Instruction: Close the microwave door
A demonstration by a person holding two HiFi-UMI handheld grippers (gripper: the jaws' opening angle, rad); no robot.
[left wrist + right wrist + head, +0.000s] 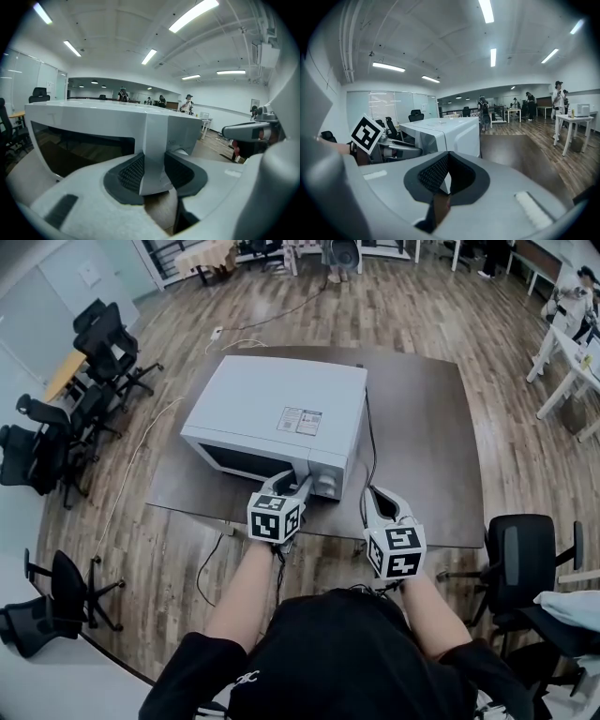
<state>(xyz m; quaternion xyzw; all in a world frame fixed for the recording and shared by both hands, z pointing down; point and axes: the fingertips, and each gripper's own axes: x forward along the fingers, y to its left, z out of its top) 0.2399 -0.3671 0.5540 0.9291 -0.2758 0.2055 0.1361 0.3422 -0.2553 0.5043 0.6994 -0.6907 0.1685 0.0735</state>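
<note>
A light grey microwave (281,399) stands on a dark brown table (422,427), its front turned toward the near left. Its door (246,463) with the dark window lies flush or nearly flush with the front. My left gripper (298,486) is at the door's right edge, beside the control panel. In the left gripper view its black pads (131,172) clamp a vertical silver door handle (154,140). My right gripper (375,495) hovers right of the microwave's front corner, apart from it. Its jaws (446,171) are shut with nothing between them.
A black cable (370,442) runs down the microwave's right side onto the table. Black office chairs (103,343) stand at the left and another chair (520,554) at the near right. White desks (567,352) and people are further off.
</note>
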